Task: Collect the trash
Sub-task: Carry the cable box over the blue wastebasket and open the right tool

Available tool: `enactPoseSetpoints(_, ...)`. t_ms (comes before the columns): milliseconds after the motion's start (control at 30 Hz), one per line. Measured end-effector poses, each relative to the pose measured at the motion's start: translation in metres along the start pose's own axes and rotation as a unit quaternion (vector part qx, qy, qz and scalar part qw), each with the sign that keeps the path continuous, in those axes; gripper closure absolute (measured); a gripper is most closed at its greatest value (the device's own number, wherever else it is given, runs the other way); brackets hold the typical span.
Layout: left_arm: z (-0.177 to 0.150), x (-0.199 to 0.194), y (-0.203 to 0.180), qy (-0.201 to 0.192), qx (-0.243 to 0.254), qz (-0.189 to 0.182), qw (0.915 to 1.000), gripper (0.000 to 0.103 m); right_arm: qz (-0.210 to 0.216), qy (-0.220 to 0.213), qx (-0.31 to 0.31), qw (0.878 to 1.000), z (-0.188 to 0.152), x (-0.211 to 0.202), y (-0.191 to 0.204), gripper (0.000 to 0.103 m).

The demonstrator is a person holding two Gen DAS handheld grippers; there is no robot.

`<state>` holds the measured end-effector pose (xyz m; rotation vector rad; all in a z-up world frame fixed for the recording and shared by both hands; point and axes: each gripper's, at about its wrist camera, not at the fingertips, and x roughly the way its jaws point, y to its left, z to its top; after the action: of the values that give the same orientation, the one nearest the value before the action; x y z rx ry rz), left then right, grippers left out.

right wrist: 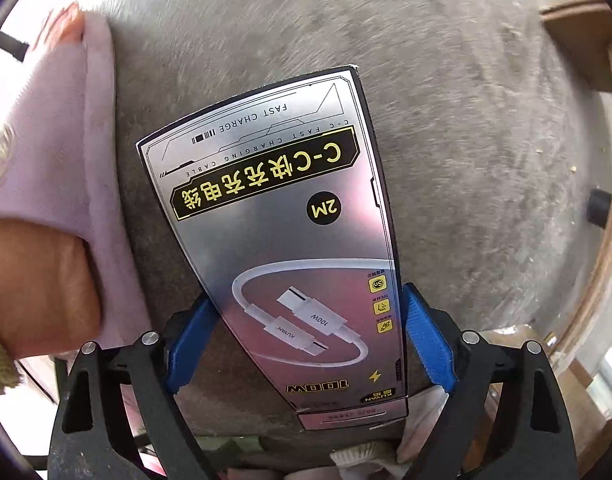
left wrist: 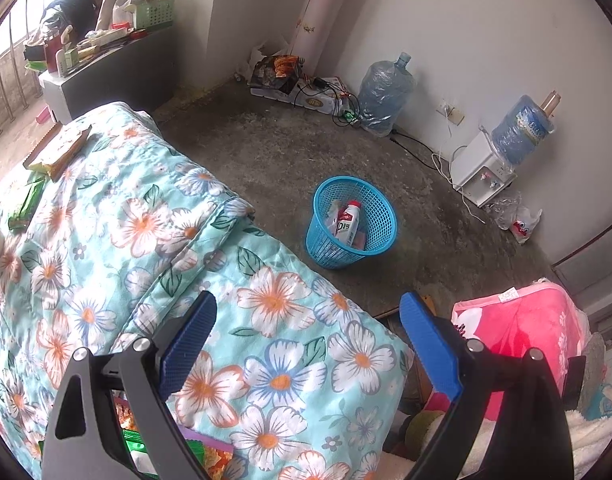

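In the left wrist view a blue mesh trash basket (left wrist: pixel 352 222) stands on the concrete floor beyond the bed, with a white bottle with a red cap (left wrist: pixel 347 218) inside it. My left gripper (left wrist: pixel 308 312) is open and empty above the floral quilt (left wrist: pixel 146 240). Snack wrappers lie on the quilt at the far left (left wrist: pixel 58 152) and under the gripper (left wrist: pixel 138 440). In the right wrist view my right gripper (right wrist: pixel 306 316) is shut on a silver charging-cable box (right wrist: pixel 282 220), held above the floor.
A water dispenser (left wrist: pixel 490 160), a large water bottle (left wrist: pixel 384 94) and boxes with cables (left wrist: pixel 298 84) line the far wall. A pink blanket (left wrist: pixel 522 332) lies at the right. A pink cloth (right wrist: pixel 66 140) and wooden furniture (right wrist: pixel 594 160) flank the right gripper.
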<state>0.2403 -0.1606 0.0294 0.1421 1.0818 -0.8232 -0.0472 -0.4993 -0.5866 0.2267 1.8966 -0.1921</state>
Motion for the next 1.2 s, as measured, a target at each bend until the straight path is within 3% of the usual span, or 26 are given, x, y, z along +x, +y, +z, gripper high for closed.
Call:
enactPoseSetpoints(133,-0.002,-0.003,0.003,-0.007,-0.006,-0.008,0.9999,0.013,0.017,-0.054,0.055,0.997,0.009,-0.039,-0.035,0.020)
enactPoseSetpoints(267,-0.003,-0.009,0.006,-0.017,-0.014,-0.017,0.9996,0.013,0.040,-0.142,0.116,0.982,0.024,-0.102,-0.070,0.020)
enactPoseSetpoints(500,-0.003,-0.027,0.016,-0.031,-0.018,-0.018,0.9992,0.013,0.088,-0.309,0.163,0.933,0.048,-0.254,-0.114,0.019)
enactPoseSetpoints(633,-0.008,-0.040,0.027,-0.037,-0.021,-0.009,0.9990,0.013,0.131,-0.371,0.161,0.905,0.070,-0.340,-0.146,0.019)
enactPoseSetpoints(700,-0.011,-0.047,0.034,-0.041,-0.028,-0.003,0.9988,0.013,0.163,-0.367,0.161,0.901,0.100,-0.363,-0.156,0.019)
enactPoseSetpoints(767,-0.016,-0.053,0.041,-0.044,-0.037,0.001,0.9983,0.013,0.181,-0.346,0.167,0.905,0.134,-0.382,-0.173,0.018)
enactPoseSetpoints(867,-0.024,-0.058,0.052,-0.048,-0.056,0.011,0.9972,0.013,0.179,-0.305,0.187,0.916,0.185,-0.378,-0.184,0.017)
enactPoseSetpoints(933,-0.029,-0.060,0.060,-0.047,-0.072,0.016,0.9962,0.013,0.179,-0.282,0.215,0.918,0.212,-0.380,-0.180,0.016)
enactPoseSetpoints(1067,-0.040,-0.069,0.072,-0.048,-0.090,0.024,0.9945,0.013,0.240,-0.290,0.269,0.886,0.225,-0.377,-0.189,0.016)
enactPoseSetpoints(1200,-0.047,-0.075,0.079,-0.053,-0.101,0.027,0.9932,0.013,0.273,-0.322,0.274,0.864,0.220,-0.392,-0.186,0.016)
